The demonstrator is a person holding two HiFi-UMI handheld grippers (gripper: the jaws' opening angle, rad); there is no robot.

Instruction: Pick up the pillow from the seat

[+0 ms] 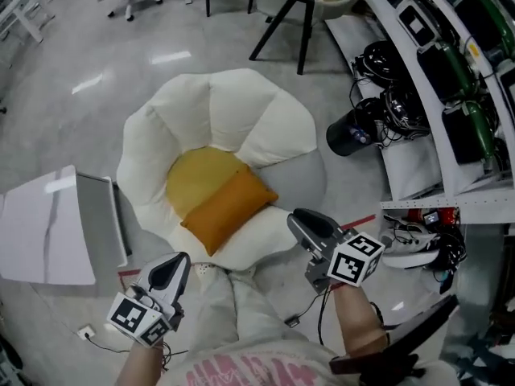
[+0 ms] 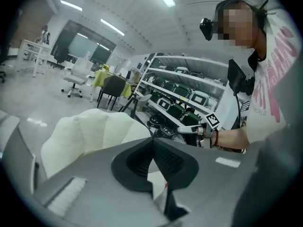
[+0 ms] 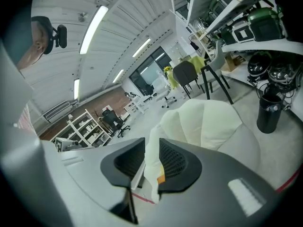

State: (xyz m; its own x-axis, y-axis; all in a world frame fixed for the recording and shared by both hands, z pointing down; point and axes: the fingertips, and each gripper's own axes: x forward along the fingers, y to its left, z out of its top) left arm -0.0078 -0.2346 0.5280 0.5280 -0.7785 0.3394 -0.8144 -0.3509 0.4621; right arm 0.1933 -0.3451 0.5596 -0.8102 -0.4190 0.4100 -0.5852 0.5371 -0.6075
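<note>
An orange pillow (image 1: 228, 209) lies tilted on the yellow centre (image 1: 193, 175) of a white petal-shaped seat (image 1: 241, 111). Both grippers hover in front of the seat's near edge, apart from the pillow. My left gripper (image 1: 172, 268) is shut with nothing in it; its own view has the jaws (image 2: 152, 148) meeting before the seat's back (image 2: 94, 131). My right gripper (image 1: 304, 225) is at the seat's near right. In the right gripper view its jaws (image 3: 151, 157) stand a little apart and hold nothing; the seat (image 3: 208, 122) and a sliver of the pillow (image 3: 161, 178) show through the gap.
A white side table (image 1: 48, 232) stands left of the seat. A black bin (image 1: 350, 133), cables and curved shelves of equipment (image 1: 451, 79) are at the right. Black chair legs (image 1: 294, 14) stand behind the seat. Shoes (image 1: 410, 248) lie near the right gripper.
</note>
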